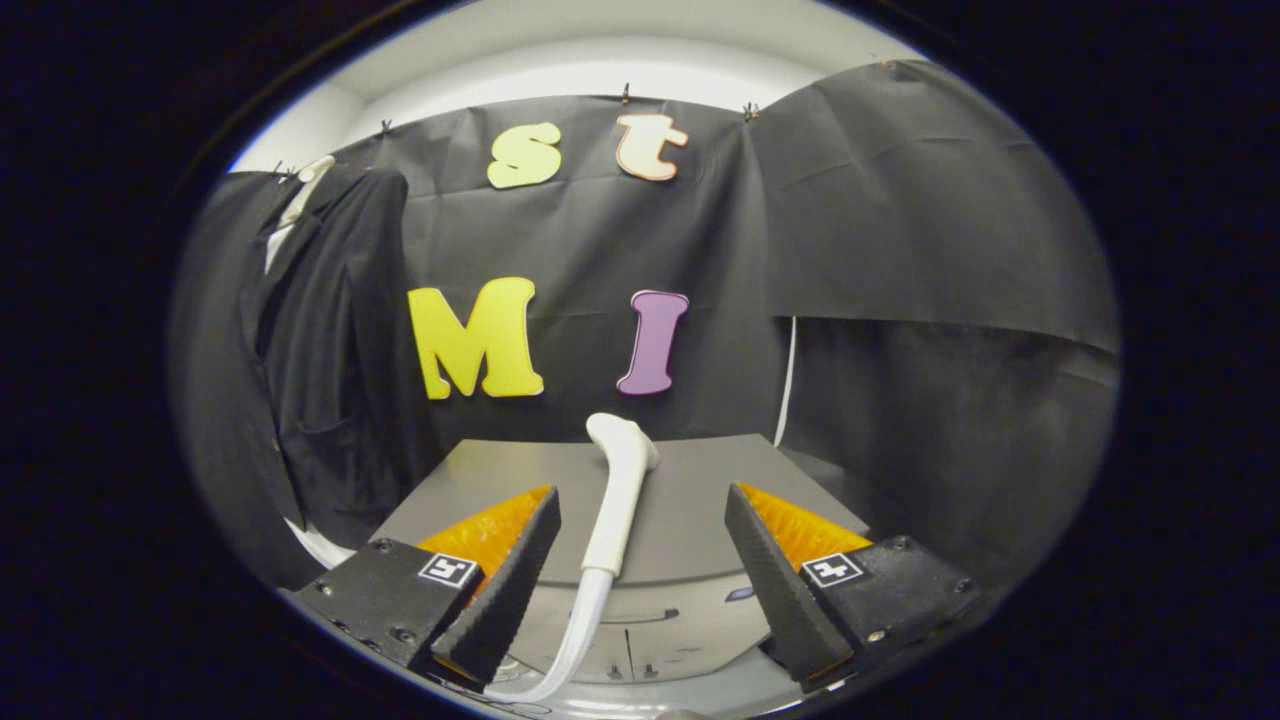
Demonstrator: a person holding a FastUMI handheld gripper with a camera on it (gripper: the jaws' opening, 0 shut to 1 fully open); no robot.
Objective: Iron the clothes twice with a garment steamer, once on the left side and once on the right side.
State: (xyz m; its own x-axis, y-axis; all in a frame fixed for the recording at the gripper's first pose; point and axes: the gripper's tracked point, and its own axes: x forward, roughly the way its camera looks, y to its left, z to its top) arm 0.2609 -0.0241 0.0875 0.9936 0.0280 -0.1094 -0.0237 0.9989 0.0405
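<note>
1. A dark jacket hangs against the booth wall, well beyond the fingers and off to their left.
2. A grey table lies ahead.
3. The gripper is spread wide, holding nothing.
4. The white steamer head lies on the table between the fingers, touching neither, its hose trailing back toward the gripper.

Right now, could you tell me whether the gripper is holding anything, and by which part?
Nothing is held: the gripper is open, and the white plastic steamer head lies untouched between its fingers on the grey table.
</note>
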